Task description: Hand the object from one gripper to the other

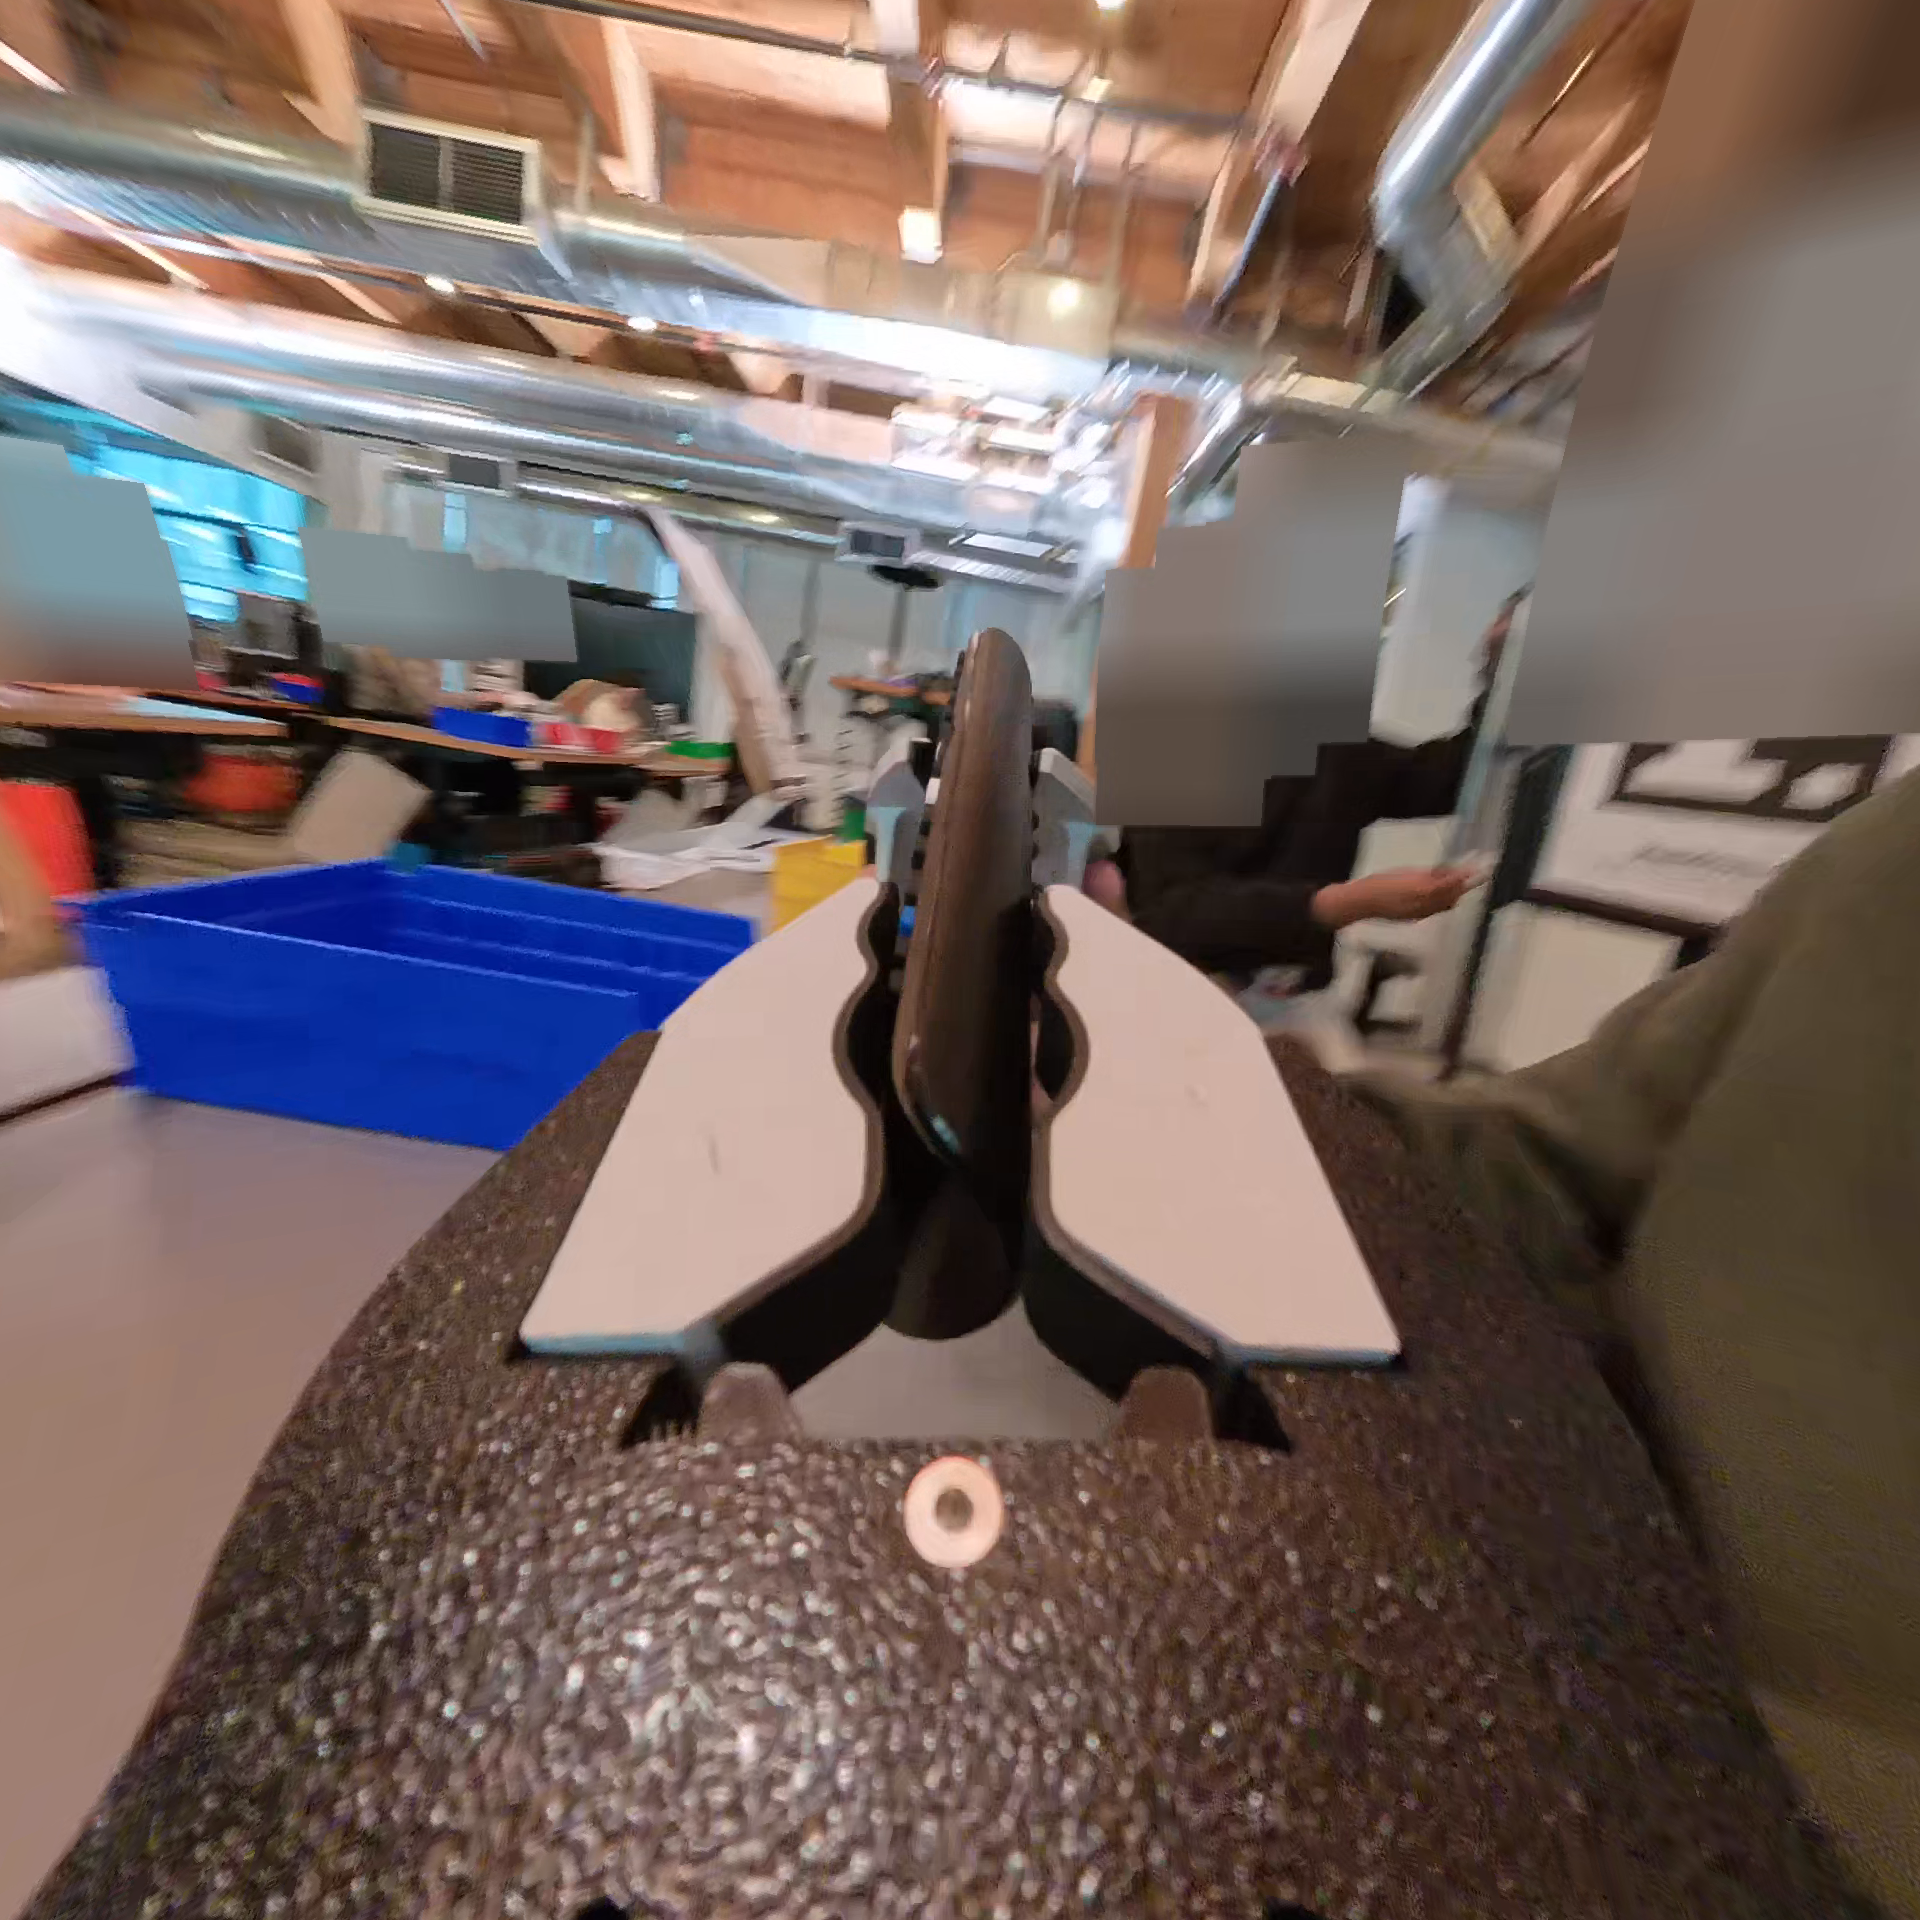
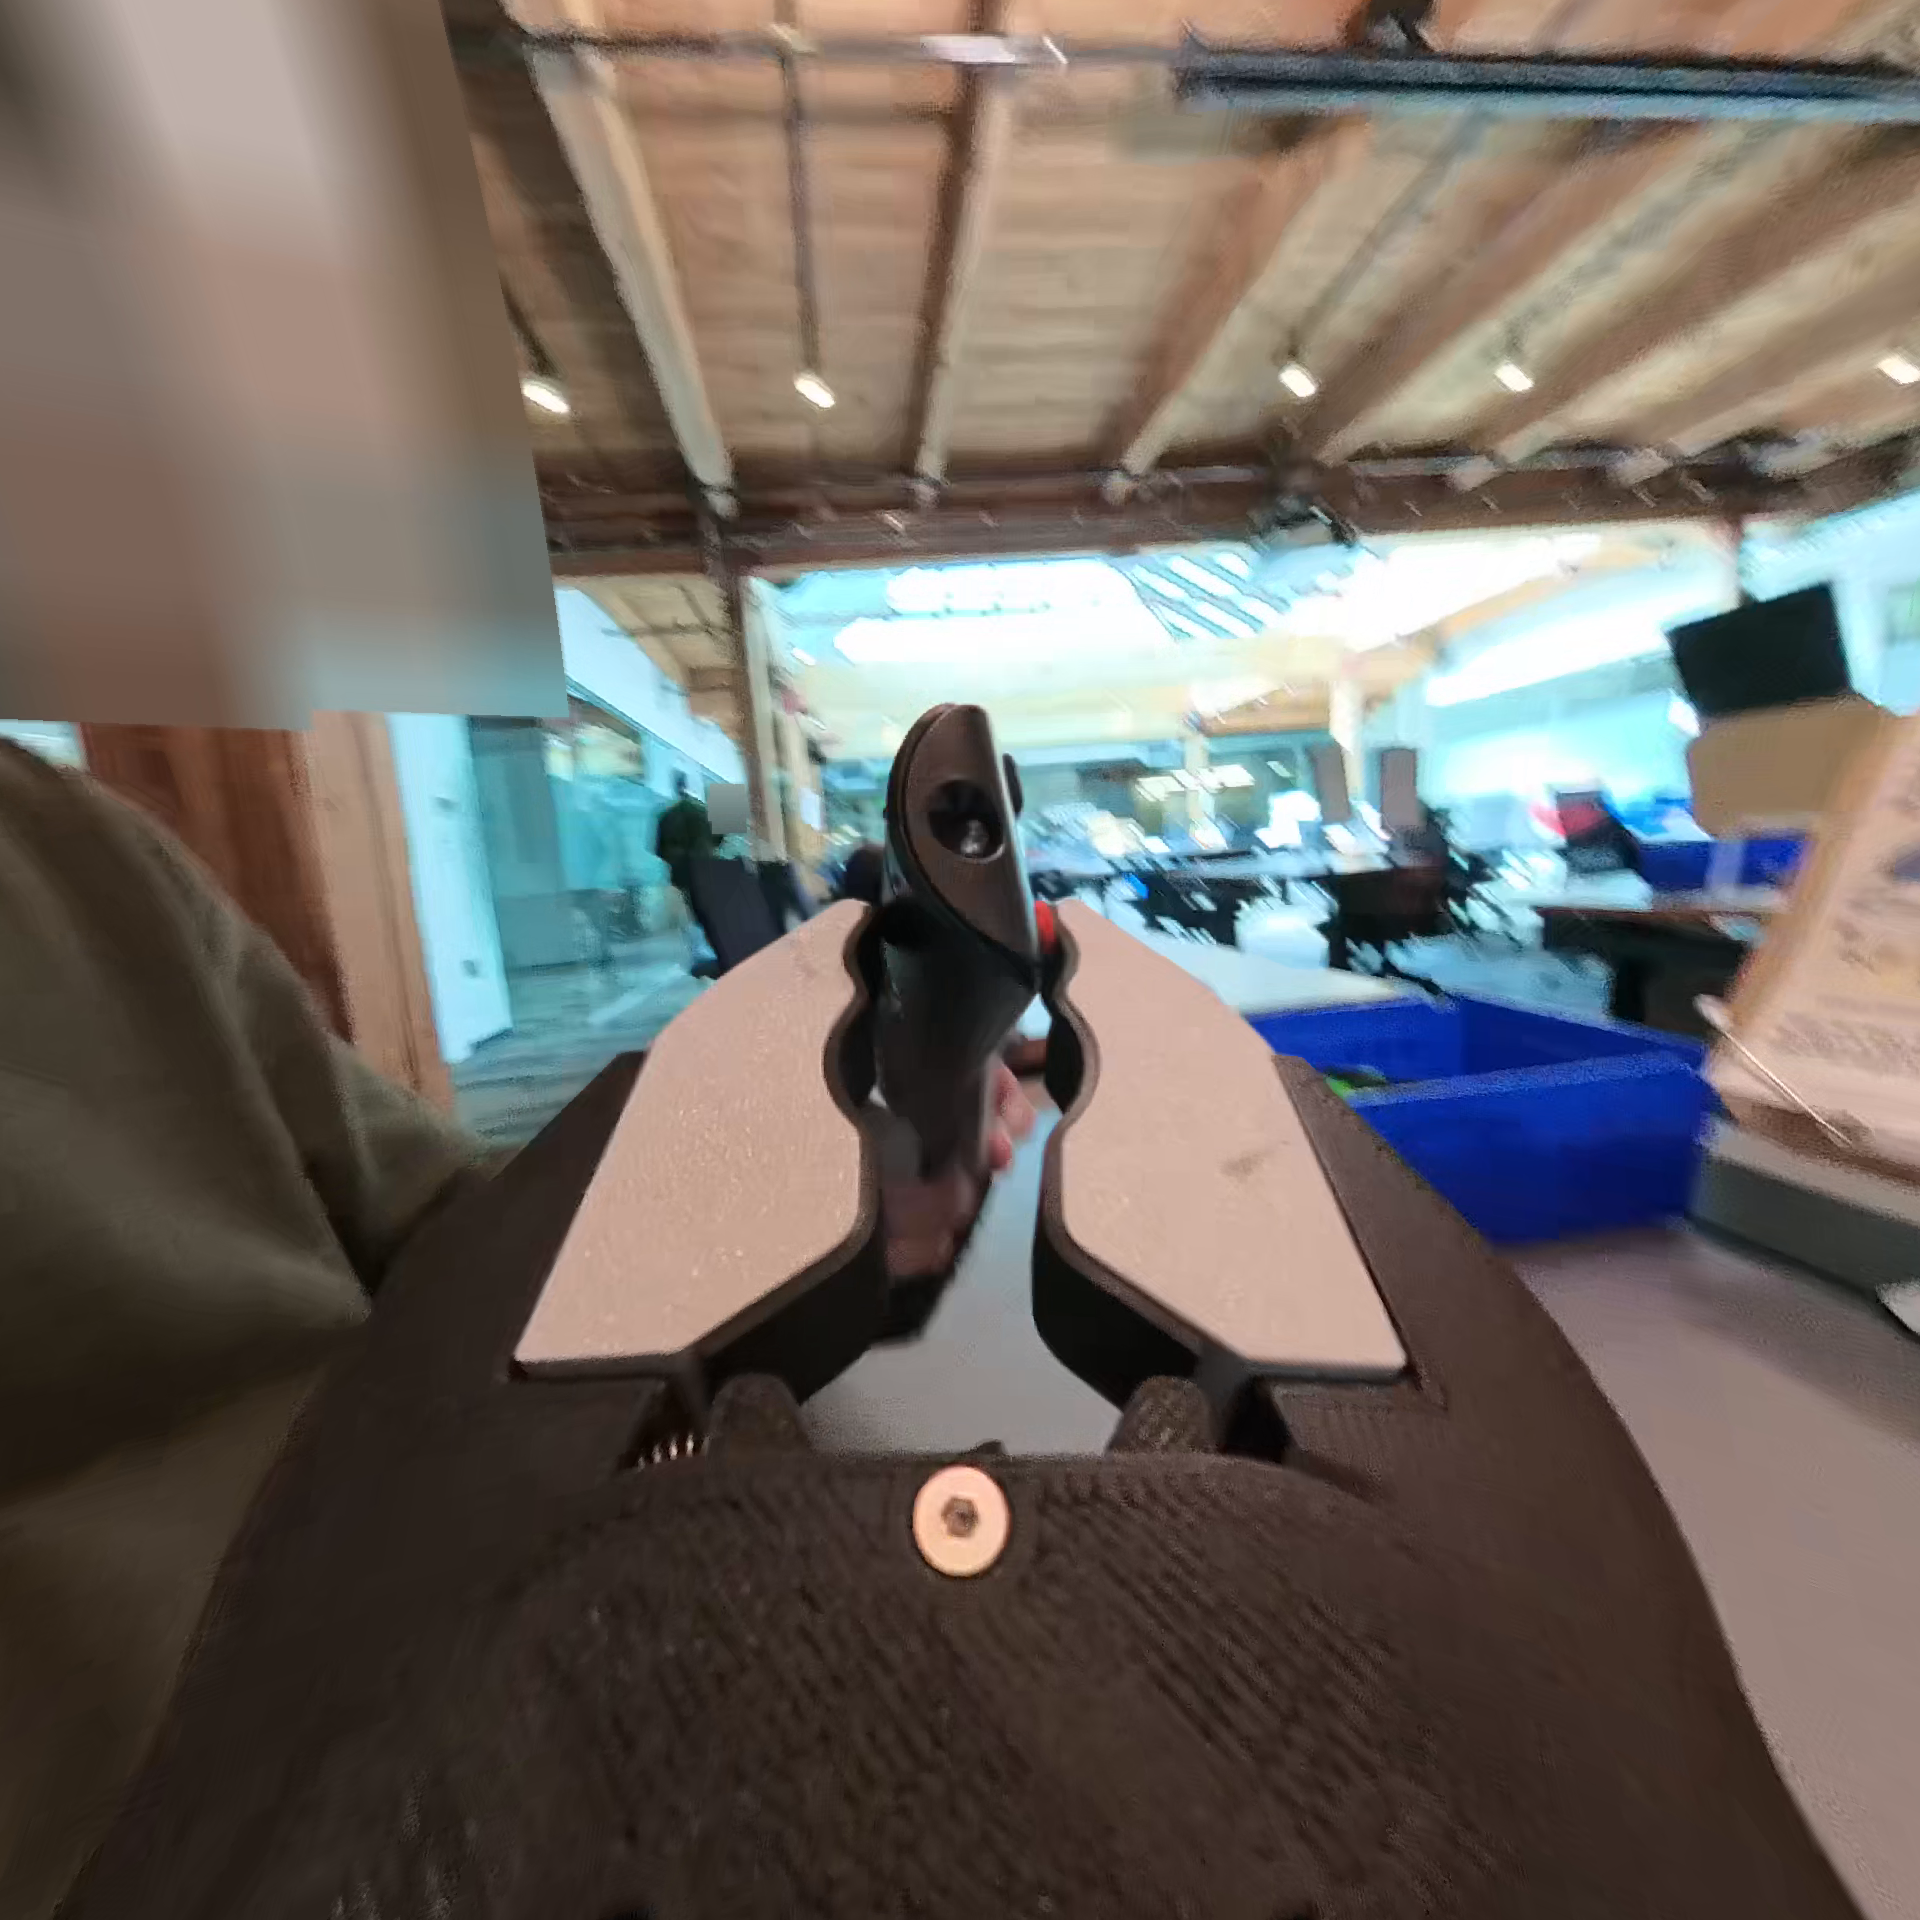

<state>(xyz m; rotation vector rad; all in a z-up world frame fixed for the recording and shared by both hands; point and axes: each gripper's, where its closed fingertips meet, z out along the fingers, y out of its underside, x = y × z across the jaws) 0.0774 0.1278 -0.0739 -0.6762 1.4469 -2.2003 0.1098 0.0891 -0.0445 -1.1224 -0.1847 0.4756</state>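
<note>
**Step in hand:** the transfer itself, at its mid-point. Both tools are on the object at once.

**Object:** a flat dark object (image 1: 961, 935), seen edge-on and standing upright, is carried in the air above the grey counter (image 1: 156, 1299). It sits to the right of the blue bin (image 1: 395, 987) and nearer the camera than the bin. It rests on nothing. In the right wrist view its upper end shows a recessed screw and a red spot; what kind of tool it is cannot be told.

**Left gripper (image 1: 961, 914):** fingers closed firmly on the object, both inner faces pressed against its sides.

**Right gripper (image 2: 956, 935):** fingers drawn in around the same object, touching it on both sides near the tips. In this view the bin lies to the right of the grip. How hard they press cannot be told because of blur.

**Judgement:** neither side has let go, so the handover is not complete.

**Next move calls for:**
- confirming one grip is secure before the other fingers part;
- opening the releasing fingers without dragging the object sideways;
- drawing the freed tool straight back.

**Risk:** the object is slim and held by its edges, so it may pivot or fall toward the counter.
</note>
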